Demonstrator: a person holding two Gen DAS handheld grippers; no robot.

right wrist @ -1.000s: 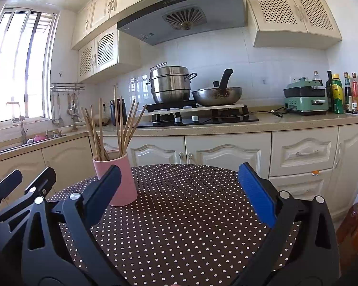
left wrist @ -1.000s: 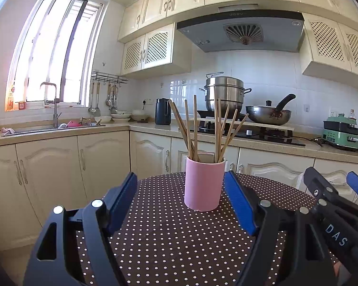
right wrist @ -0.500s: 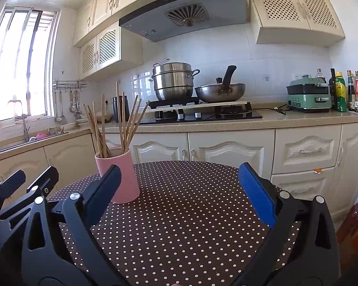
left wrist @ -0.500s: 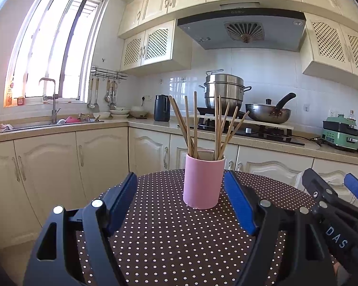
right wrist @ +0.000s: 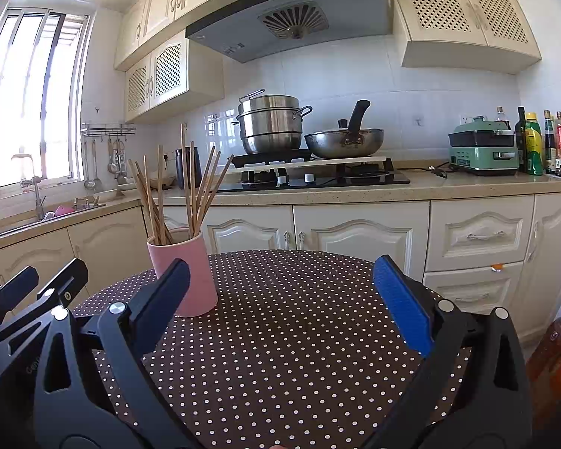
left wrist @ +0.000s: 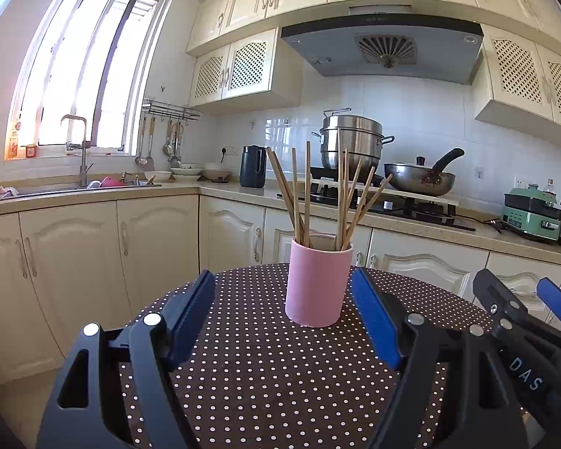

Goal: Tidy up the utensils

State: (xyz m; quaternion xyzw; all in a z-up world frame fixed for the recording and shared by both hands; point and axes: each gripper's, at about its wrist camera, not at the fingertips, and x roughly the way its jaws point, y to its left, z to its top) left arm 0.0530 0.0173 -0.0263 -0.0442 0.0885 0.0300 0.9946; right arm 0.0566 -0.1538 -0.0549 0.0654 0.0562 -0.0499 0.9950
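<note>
A pink cup (left wrist: pixel 317 284) stands upright on the round table with the brown polka-dot cloth (left wrist: pixel 265 366). Several wooden chopsticks (left wrist: pixel 319 194) stand in it, fanned out. My left gripper (left wrist: pixel 282 318) is open and empty, with the cup just ahead between its blue pads. My right gripper (right wrist: pixel 280 299) is open and empty; the cup (right wrist: pixel 190 273) and its chopsticks (right wrist: pixel 183 191) sit ahead of its left finger. The right gripper shows in the left wrist view (left wrist: pixel 523 307). The left gripper shows in the right wrist view (right wrist: pixel 33 284).
Kitchen counter behind the table with a steel steamer pot (right wrist: pixel 271 123), a wok (right wrist: pixel 344 142), a green appliance (right wrist: pixel 482 147) and bottles (right wrist: pixel 542 142). A sink (left wrist: pixel 74 187) and a kettle (left wrist: pixel 253 166) are on the left. A bottle (right wrist: pixel 557 336) stands on the floor at right.
Both grippers have dipped or tilted slightly, so the scene sits a little higher in each view. The cup and chopsticks have not moved. Both grippers stay open.
</note>
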